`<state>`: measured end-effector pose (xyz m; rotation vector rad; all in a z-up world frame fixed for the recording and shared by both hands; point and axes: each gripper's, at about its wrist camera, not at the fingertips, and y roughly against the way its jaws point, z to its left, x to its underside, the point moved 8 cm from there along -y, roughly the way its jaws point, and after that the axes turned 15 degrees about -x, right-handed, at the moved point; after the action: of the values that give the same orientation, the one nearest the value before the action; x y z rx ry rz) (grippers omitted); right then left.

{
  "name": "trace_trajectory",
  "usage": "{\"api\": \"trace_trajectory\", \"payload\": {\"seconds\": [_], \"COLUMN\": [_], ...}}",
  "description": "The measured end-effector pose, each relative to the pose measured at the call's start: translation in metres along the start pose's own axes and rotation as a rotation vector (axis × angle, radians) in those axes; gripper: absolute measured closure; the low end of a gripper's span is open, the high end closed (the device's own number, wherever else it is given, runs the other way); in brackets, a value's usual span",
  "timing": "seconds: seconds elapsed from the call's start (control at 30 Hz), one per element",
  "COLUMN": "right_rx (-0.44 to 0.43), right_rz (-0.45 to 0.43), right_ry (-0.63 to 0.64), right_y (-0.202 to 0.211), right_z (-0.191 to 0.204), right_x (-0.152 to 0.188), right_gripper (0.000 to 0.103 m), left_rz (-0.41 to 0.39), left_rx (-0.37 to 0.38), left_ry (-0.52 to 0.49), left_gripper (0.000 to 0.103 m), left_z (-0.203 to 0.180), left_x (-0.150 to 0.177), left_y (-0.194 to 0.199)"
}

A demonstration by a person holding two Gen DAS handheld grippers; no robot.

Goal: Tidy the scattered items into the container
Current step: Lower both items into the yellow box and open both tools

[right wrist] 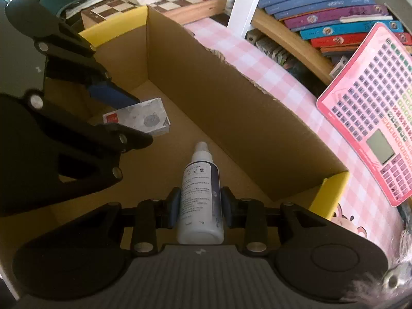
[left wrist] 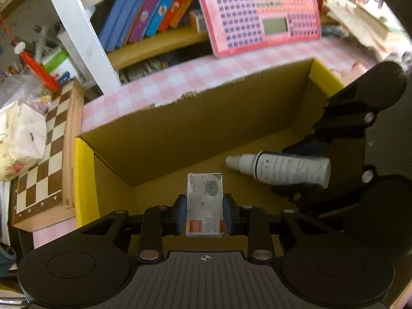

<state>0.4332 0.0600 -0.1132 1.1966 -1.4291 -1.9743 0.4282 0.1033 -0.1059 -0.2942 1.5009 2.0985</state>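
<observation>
Cardboard box surrounds gripped bottle and card.

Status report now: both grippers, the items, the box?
Left gripper shut on small grey box. Right gripper shut on white spray bottle. Both over brown cardboard box. Nothing blocking.

Daylit, blown-out glare at top right of left wrist view; heavy fisheye bending at edges; slight motion blur; cardboard box interior shadowed.

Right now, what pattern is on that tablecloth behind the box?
Pink and white checks on the tablecloth, clearest in the right wrist view.
</observation>
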Motion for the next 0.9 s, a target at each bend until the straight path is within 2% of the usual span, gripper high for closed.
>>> {"api": "trace_trajectory", "payload": {"seconds": [0.3,0.5,0.6,0.77,0.9], "right_rx": [-0.008,-0.033,-0.034,-0.036,-0.031], "right_rz": [0.001,0.005,0.006,0.003,0.010], "right_ry": [-0.006,0.017,0.025,0.031,0.047], "right_y": [-0.012,-0.011,-0.012,-0.008,-0.004], "right_z": [0.004,0.005,0.007,0.009,0.009], "right_x": [-0.010,-0.006,-0.005,-0.008,-0.011], "right_gripper": [0.072,0.072,0.071,0.072,0.071], "left_rz": [0.060,0.075,0.074,0.101,0.104], "left_rx": [0.001,0.031,0.031,0.029,0.020], "left_ry": [0.022,0.014,0.005,0.054,0.036], "left_gripper": [0.075,0.075,0.075,0.075,0.074], "left_z": [0.006,-0.003,-0.003,0.012,0.009], "left_x": [0.005,0.012,0.015,0.021,0.021], "left_y": [-0.009,-0.004,-0.002,-0.007,-0.007]}}
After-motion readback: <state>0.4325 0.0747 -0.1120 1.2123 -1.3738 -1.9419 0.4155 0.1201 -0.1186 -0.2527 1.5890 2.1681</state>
